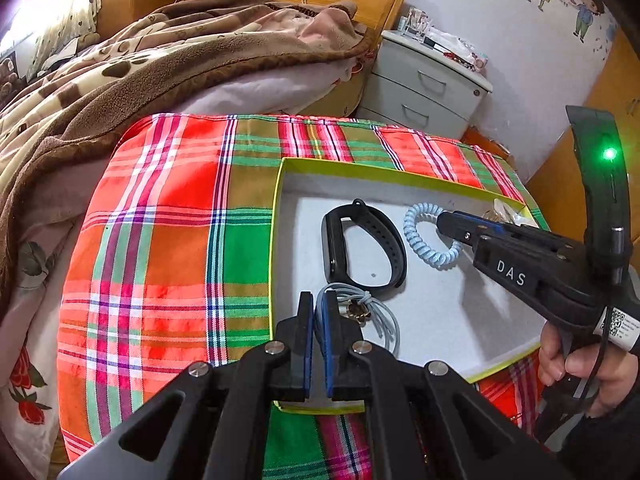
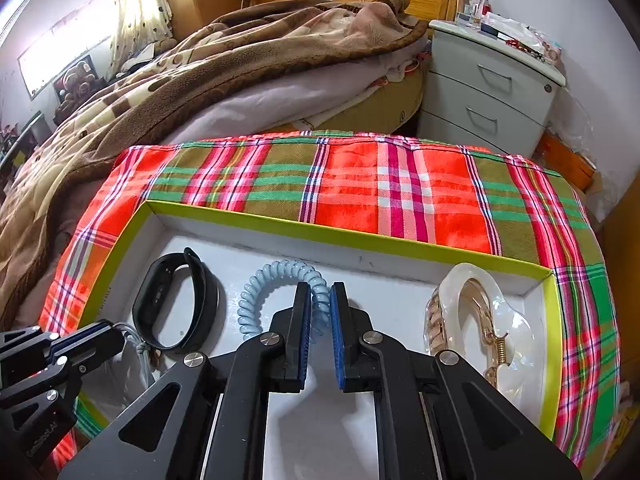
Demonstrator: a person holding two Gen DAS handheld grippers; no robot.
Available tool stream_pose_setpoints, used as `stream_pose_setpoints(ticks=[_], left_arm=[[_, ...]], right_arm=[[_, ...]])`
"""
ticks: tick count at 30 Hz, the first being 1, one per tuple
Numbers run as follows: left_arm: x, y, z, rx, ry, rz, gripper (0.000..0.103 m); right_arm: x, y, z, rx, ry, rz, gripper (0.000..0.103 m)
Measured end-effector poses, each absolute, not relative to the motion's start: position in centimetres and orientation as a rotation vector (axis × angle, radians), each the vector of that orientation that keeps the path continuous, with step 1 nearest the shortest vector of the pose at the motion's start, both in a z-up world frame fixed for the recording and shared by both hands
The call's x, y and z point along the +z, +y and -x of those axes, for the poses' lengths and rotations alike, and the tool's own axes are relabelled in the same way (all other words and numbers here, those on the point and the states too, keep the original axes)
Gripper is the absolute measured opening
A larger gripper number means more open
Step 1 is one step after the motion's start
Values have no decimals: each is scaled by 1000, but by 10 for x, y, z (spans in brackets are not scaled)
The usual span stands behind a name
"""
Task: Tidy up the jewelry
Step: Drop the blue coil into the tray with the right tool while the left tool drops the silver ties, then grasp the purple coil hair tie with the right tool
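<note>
A shallow box (image 1: 360, 168) (image 2: 320, 232) with a yellow-green rim and white floor lies on a plaid cloth. Inside it are a black wristband (image 1: 394, 248) (image 2: 200, 292), a light blue spiral hair tie (image 1: 412, 236) (image 2: 276, 272), a bundle of grey elastic ties (image 1: 384, 316) (image 2: 138, 344) with a small charm, and a clear-and-gold claw clip (image 2: 472, 304) (image 1: 500, 214). My left gripper (image 1: 319, 300) (image 2: 118, 338) is shut on the grey ties at the box's near left. My right gripper (image 2: 321, 294) (image 1: 442, 222) is shut on the spiral tie's coil, right of the wristband.
The plaid cloth (image 1: 160, 240) (image 2: 400, 184) covers the surface around the box. Behind it lies a bed with a brown blanket (image 1: 120, 80) and a grey two-drawer nightstand (image 2: 492, 88). A person's hand (image 1: 572, 364) holds the right gripper's handle.
</note>
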State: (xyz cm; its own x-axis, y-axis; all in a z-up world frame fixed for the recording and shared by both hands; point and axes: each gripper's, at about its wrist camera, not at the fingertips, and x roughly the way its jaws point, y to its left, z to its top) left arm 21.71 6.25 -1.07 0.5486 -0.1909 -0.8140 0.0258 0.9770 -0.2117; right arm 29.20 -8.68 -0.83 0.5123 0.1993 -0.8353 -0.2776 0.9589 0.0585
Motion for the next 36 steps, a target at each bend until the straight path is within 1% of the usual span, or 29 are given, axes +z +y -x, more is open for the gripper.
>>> stream_pose_setpoints(ticks=[3,6,8,11,13,14,16,17,18,20,22,32,36], left_arm=[[-10,63,-218,-130,985,182,7],[-10,61,-218,-135,984,175,10],[-10,60,-218,-138,984,173,14],[-9,57,-218,-148,984,174,21],[-9,56,-218,-154,985,173,24],[-8,55,-217,-154,985,174,25],[-7,55,-216,-158,982,177,28],[-6,55,-215,-161,981,179,30],[-4,55,-214,-164,977,180,32],[0,55,-210,-165,966,181,38],[5,54,-206,-166,951,172,42],[26,58,-172,-199,910,201,43],[31,59,-154,-205,893,210,44]], right_arm=[[-9,-87,-292,281,992,86,10],[-9,-87,-292,279,991,87,12],[-8,-87,-292,282,987,83,15],[-6,-89,-292,283,983,73,16],[-5,-89,-291,286,978,71,17],[-3,-89,-290,289,974,72,19],[-1,-91,-287,290,968,66,27],[1,-92,-286,293,964,58,34],[2,-93,-285,295,960,52,36],[6,-94,-281,301,954,46,36],[11,-95,-275,303,941,46,36],[42,-116,-222,329,857,8,36],[45,-126,-198,338,854,13,36]])
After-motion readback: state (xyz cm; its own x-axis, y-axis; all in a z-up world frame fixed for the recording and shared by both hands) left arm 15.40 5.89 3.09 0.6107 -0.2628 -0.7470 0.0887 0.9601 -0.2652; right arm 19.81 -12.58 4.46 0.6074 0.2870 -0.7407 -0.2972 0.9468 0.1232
